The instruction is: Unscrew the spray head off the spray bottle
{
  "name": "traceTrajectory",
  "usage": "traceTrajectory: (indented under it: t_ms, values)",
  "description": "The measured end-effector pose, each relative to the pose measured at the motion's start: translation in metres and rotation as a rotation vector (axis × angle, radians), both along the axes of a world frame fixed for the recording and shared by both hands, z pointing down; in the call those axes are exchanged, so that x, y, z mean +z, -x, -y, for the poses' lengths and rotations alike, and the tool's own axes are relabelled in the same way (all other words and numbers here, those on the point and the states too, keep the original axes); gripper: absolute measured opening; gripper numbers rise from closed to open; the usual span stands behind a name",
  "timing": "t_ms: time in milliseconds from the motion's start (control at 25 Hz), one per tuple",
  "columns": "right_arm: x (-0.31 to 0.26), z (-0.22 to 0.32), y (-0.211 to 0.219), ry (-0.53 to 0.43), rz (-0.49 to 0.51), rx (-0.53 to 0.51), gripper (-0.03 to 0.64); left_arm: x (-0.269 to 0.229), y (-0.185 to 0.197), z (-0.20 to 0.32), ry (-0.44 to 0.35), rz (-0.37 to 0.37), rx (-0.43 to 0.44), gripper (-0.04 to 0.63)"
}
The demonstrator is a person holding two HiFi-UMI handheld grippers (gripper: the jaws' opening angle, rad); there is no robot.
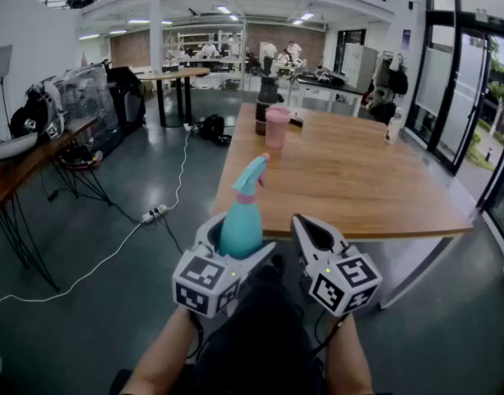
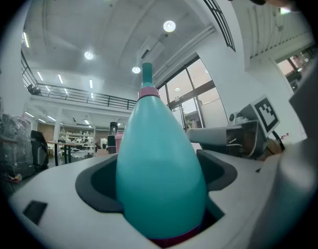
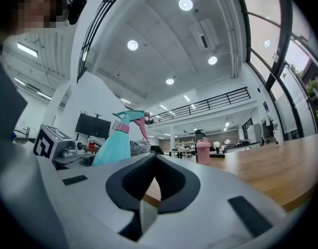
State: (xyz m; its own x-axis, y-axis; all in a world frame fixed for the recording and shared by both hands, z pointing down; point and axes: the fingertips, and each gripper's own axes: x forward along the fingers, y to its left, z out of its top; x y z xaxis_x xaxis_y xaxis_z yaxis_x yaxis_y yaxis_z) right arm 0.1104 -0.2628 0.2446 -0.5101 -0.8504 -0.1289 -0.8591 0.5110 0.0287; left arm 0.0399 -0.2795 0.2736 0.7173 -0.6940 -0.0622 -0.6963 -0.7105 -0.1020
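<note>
In the head view the left claw (image 1: 238, 239) pinches the teal spray bottle (image 1: 242, 214) upright, spray head (image 1: 252, 175) above its jaws; the left gripper view shows both jaws pressing the bottle's sides; the right gripper view shows the right claw (image 3: 153, 183) pressed together, empty, bottle to its left.

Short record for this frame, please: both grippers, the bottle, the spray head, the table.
left gripper: fingers shut on the spray bottle, held upright
right gripper: shut, empty, beside the bottle, not touching it
spray head: on the bottle, not yet unscrewed
table: pink cup and dark container at far end
</note>
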Motion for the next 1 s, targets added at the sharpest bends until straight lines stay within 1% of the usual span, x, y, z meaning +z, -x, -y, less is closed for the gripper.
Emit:
traceTrajectory:
  t_ms: [240,440,680,880,1000]
  values:
    - [0.001,-0.001,0.0,-0.004,0.035,-0.02,0.002,0.004,-0.003,-0.002,0.004,0.005,0.009,0.449]
    - [0.0,-0.004,-0.001,0.0,0.033,-0.011,0.002,0.004,-0.005,-0.004,0.003,0.002,0.012,0.449]
    - [-0.001,-0.008,0.002,-0.012,0.022,-0.033,0.002,0.005,-0.007,-0.004,-0.003,0.009,0.013,0.449]
    - [-0.01,-0.012,0.008,-0.039,0.033,-0.07,0.002,0.01,-0.01,-0.003,0.005,0.013,0.013,0.449]
    - [-0.019,-0.02,0.02,-0.057,0.045,-0.142,0.002,0.015,-0.01,-0.001,-0.001,0.031,-0.002,0.449]
